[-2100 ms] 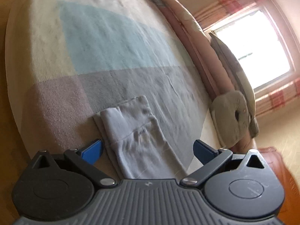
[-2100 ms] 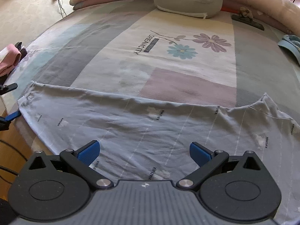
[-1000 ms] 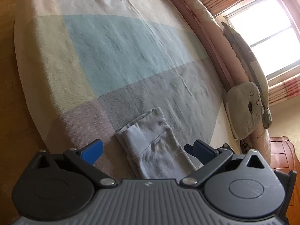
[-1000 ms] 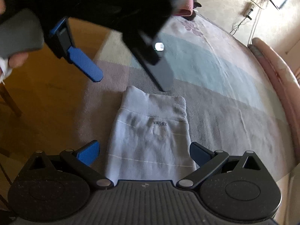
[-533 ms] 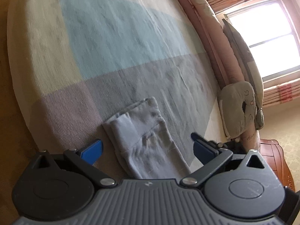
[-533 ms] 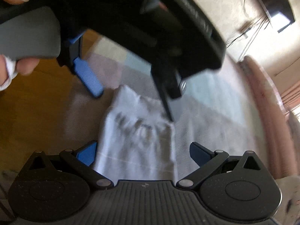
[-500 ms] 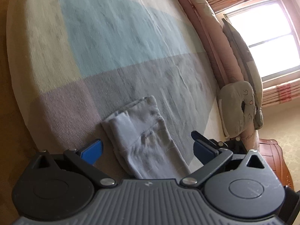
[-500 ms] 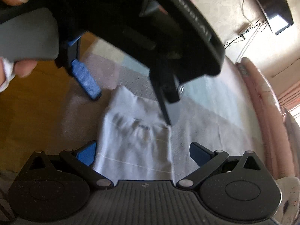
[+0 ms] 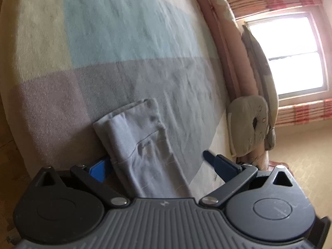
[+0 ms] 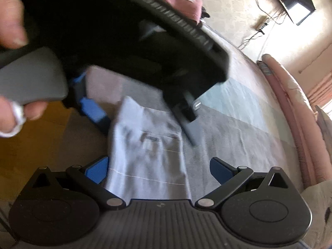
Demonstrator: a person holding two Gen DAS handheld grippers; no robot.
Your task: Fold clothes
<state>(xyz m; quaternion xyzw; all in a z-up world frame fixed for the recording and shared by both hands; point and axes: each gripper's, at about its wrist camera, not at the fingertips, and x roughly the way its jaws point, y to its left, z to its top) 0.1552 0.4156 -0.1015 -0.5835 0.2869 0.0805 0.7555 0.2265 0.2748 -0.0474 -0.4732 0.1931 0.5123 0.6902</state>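
A folded grey garment (image 9: pixel 141 145) lies near the edge of a bed (image 9: pixel 128 41) covered in pale blue, grey and mauve blocks. Both the left gripper (image 9: pixel 154 162) and right gripper (image 10: pixel 158 167) straddle it, jaws apart. Pillows (image 9: pixel 247 124) sit beneath a bright window (image 9: pixel 288 58) with checked curtains (image 9: pixel 305 112).

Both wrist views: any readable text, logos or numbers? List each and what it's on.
None can be read as text.
Folded garment: a small dark printed mark near its top edge, motion-blurred, unreadable; the same mark in the left wrist view is also too smeared.
Right gripper body: a small embossed emblem at centre, a symbol, no letters.
Left gripper body: the same kind of emblem, no letters.
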